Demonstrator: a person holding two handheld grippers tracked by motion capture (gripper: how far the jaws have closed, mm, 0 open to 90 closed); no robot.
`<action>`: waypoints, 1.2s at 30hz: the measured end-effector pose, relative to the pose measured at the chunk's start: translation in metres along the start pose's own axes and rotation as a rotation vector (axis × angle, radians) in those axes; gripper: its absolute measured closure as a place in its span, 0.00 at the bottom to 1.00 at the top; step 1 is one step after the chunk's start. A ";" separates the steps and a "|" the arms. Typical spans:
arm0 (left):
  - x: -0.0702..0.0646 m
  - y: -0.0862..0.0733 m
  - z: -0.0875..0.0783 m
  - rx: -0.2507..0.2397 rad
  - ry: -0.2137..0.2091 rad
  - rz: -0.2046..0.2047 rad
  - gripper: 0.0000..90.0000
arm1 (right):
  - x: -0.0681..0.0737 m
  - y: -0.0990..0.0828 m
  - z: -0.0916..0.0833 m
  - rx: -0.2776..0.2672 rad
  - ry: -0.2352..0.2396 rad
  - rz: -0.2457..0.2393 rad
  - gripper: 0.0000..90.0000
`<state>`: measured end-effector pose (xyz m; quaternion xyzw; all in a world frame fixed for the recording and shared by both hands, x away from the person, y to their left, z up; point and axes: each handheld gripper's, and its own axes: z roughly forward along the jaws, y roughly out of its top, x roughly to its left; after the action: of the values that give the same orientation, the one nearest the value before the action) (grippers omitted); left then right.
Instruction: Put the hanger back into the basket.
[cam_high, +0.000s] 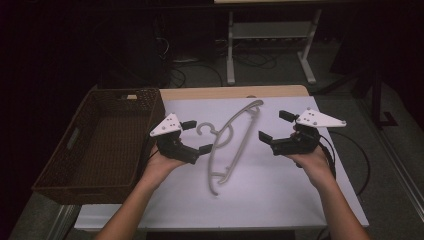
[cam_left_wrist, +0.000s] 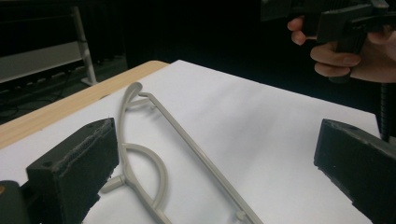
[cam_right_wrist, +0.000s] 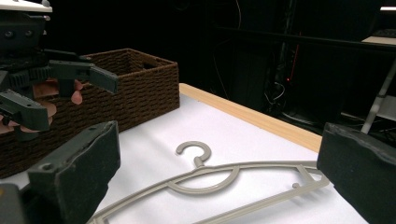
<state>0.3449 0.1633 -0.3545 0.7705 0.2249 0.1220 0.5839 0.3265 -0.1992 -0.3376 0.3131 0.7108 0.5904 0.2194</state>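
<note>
A grey plastic hanger (cam_high: 231, 144) lies flat on the white sheet (cam_high: 280, 200) in the middle of the table, its hook (cam_high: 205, 129) pointing left. My left gripper (cam_high: 196, 136) hovers open just left of the hook, jaws wide apart and nothing between them. My right gripper (cam_high: 275, 126) hovers open to the right of the hanger, also holding nothing. From the left gripper view the hanger (cam_left_wrist: 187, 149) runs between my jaws, with the right gripper (cam_left_wrist: 345, 23) held by a hand beyond. Seen in the right gripper view, the hanger (cam_right_wrist: 219, 179) lies ahead with the left gripper (cam_right_wrist: 70, 93) beyond.
A dark brown wicker basket (cam_high: 75, 150) stands at the table's left side, close to my left hand; it is also in the right gripper view as the basket (cam_right_wrist: 140, 88). The wooden table edge (cam_high: 235, 92) runs along the back. A metal frame (cam_high: 272, 40) and cables lie on the floor beyond.
</note>
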 end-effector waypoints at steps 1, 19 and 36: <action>0.001 0.000 0.001 -0.004 0.001 -0.002 0.00 | -0.001 0.000 0.003 0.001 -0.002 -0.001 0.00; 0.019 -0.007 0.019 -0.044 0.013 -0.005 0.00 | -0.015 -0.004 0.042 0.042 -0.034 -0.007 0.00; 0.022 -0.011 0.032 -0.030 0.009 -0.017 0.00 | -0.019 -0.023 0.062 0.213 -0.014 -0.016 0.54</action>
<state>0.3768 0.1492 -0.3758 0.7590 0.2323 0.1239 0.5955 0.3780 -0.1715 -0.3739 0.3329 0.7706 0.5075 0.1944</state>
